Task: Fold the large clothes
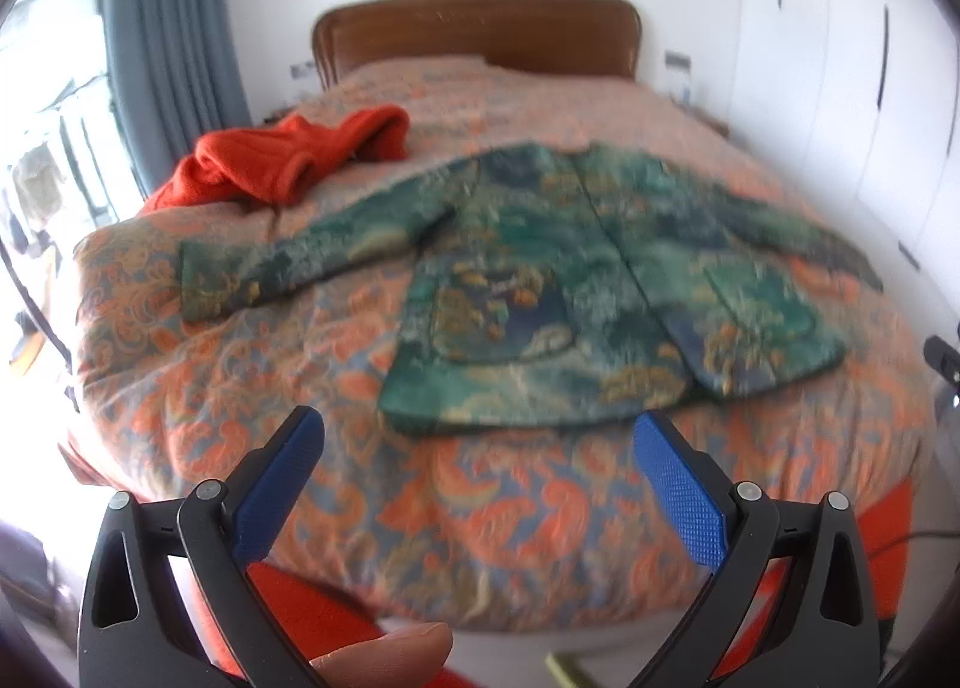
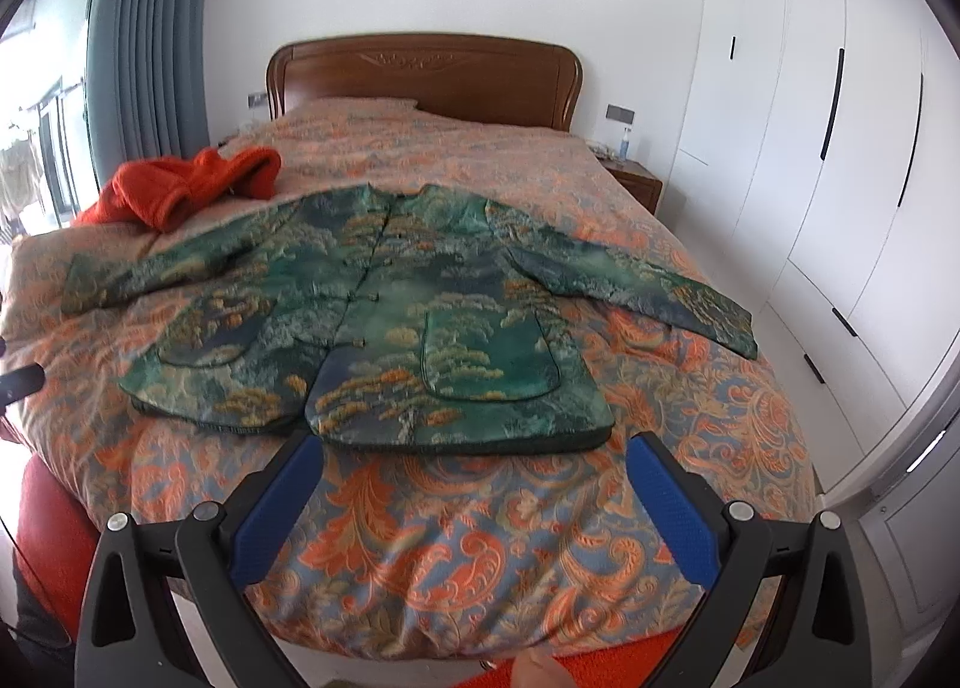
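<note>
1. My left gripper (image 1: 480,445): jaws spread wide, blue pads (image 1: 681,499) facing each other, nothing between them and nothing touched. It hangs over the foot of the bed. One of my fingertips (image 1: 390,652) shows at the bottom edge of the left wrist view, which is blurred.

2. My right gripper (image 2: 474,472): jaws equally wide apart, empty, touching nothing. It hangs above the bedspread, just short of the jacket's hem.

3. Bedspread (image 2: 480,538): orange and blue-grey leaf pattern, covering the whole bed.

4. Jacket (image 2: 384,328): green, with a tree pattern in gold and blue. It lies flat on the bedspread, front up and closed down the middle, hem toward me and collar toward the headboard. Both sleeves are stretched out to the sides, and a patch pocket sits on each front panel. Not yet folded.

5. Orange garment (image 2: 180,190): bunched in a heap on the bed's left side, beyond the jacket's left sleeve and near it.

6. Headboard (image 2: 426,76): brown wood, carved at the top, standing against the white wall.

7. Curtain (image 2: 150,28): grey-blue, hanging at far left beside a bright window.

8. Wardrobe (image 2: 840,148): white doors with dark handles, along the right wall.
</note>
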`<state>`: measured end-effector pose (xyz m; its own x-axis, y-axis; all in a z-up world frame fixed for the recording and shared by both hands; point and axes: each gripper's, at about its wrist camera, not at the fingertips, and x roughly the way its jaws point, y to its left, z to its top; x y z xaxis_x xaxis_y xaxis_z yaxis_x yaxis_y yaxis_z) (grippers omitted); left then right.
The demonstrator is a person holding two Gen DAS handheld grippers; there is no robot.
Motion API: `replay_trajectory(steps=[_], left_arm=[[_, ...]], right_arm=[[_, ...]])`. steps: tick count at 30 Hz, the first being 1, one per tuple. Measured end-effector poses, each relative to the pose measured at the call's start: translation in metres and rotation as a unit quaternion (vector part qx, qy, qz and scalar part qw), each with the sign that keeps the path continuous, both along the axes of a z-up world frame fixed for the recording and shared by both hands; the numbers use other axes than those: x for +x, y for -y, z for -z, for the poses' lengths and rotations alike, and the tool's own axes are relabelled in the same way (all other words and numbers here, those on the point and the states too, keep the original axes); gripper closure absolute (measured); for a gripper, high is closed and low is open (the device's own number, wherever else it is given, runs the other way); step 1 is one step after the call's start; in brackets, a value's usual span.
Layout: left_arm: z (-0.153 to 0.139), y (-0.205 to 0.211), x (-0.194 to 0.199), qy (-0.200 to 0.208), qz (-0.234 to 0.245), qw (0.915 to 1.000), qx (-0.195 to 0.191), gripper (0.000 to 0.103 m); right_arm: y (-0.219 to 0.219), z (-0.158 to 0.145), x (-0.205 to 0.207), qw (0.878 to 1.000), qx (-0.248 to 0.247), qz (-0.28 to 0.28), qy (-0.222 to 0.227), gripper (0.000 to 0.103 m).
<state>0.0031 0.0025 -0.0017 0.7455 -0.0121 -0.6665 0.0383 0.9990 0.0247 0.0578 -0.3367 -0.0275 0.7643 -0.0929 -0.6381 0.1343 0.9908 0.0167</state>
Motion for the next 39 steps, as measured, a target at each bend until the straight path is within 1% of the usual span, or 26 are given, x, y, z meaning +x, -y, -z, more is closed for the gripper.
replay_trajectory(steps=[2,4,7,8,10,12,15,17,19,21,22,23,24,26,27,28,30,31,33,34,35,36,38,39], left_arm=[[-0.001,-0.003,0.002,0.012,-0.003,0.9998,-0.017,0.0],[-0.001,-0.005,0.005,0.018,-0.005,0.9995,-0.024,0.0],[0.005,0.001,0.013,0.016,-0.01,0.9997,0.017,0.0],[0.006,0.002,0.014,0.014,-0.007,0.9997,0.02,0.0],[0.011,0.003,0.017,-0.005,0.001,0.9998,0.019,0.0],[0.015,0.001,0.018,-0.022,0.008,0.9997,0.006,0.0],[0.015,-0.001,0.017,-0.036,0.018,0.999,-0.022,0.0],[0.012,-0.002,0.015,-0.033,0.018,0.9989,-0.027,0.0],[0.008,-0.002,0.014,-0.025,0.01,0.9993,-0.026,0.0],[0.003,-0.004,0.014,-0.019,0.003,0.9994,-0.03,0.0],[0.001,-0.005,0.014,-0.018,-0.001,0.9993,-0.033,0.0],[0.0,-0.007,0.015,-0.017,-0.006,0.9992,-0.036,0.0],[0.0,-0.009,0.015,-0.019,-0.01,0.999,-0.038,0.0],[0.002,-0.012,0.018,-0.025,-0.018,0.9987,-0.042,0.0],[0.003,-0.012,0.018,-0.028,-0.021,0.9986,-0.04,0.0],[0.004,-0.012,0.019,-0.031,-0.025,0.9986,-0.036,0.0],[0.006,-0.011,0.021,-0.033,-0.031,0.9986,-0.028,0.0],[0.007,-0.01,0.022,-0.036,-0.034,0.9985,-0.024,0.0],[0.009,-0.009,0.026,-0.042,-0.038,0.9982,-0.021,0.0],[0.01,-0.009,0.027,-0.045,-0.04,0.998,-0.021,0.0],[0.012,-0.007,0.031,-0.05,-0.042,0.9976,-0.021,0.0],[0.014,-0.006,0.034,-0.056,-0.044,0.9972,-0.02,0.0],[0.018,-0.002,0.039,-0.068,-0.046,0.9964,-0.02,0.0],[0.02,0.0,0.041,-0.074,-0.045,0.9959,-0.022,0.0]], right_arm=[[0.008,-0.004,0.001,1.0,0.008,-0.006,0.022,0.0],[0.013,-0.005,0.003,0.999,0.003,-0.021,0.035,0.0],[0.018,0.001,0.009,0.999,-0.01,-0.036,0.032,0.0],[0.019,0.005,0.011,0.999,-0.012,-0.038,0.027,0.0],[0.025,0.015,0.013,0.999,-0.004,-0.033,0.023,0.0],[0.038,0.024,0.016,0.999,0.024,-0.027,0.017,0.0],[0.078,0.038,0.034,0.994,0.106,0.0,-0.003,0.0],[0.104,0.046,0.046,0.991,0.131,0.03,-0.006,0.0],[0.13,0.051,0.062,0.991,0.121,0.052,0.009,0.0],[0.156,0.056,0.085,0.992,0.1,0.072,0.01,0.0],[0.177,0.061,0.102,0.991,0.103,0.079,0.013,0.0],[0.192,0.063,0.109,0.99,0.113,0.083,0.018,0.0],[0.213,0.068,0.122,0.987,0.133,0.088,0.025,0.0],[0.267,0.086,0.146,0.974,0.198,0.103,0.032,0.0],[0.294,0.097,0.157,0.966,0.225,0.122,0.035,0.0],[0.313,0.105,0.165,0.959,0.244,0.14,0.031,0.0],[0.355,0.128,0.176,0.941,0.282,0.187,0.028,0.0],[0.376,0.141,0.179,0.927,0.309,0.212,0.034,0.0],[0.413,0.174,0.181,0.885,0.384,0.258,0.047,0.0],[0.423,0.185,0.181,0.87,0.41,0.271,0.05,0.0],[0.433,0.201,0.182,0.845,0.448,0.286,0.056,0.0],[0.439,0.215,0.183,0.824,0.479,0.297,0.062,0.0],[0.444,0.233,0.191,0.801,0.506,0.317,0.057,0.001],[0.445,0.239,0.196,0.797,0.505,0.327,0.055,0.001]])
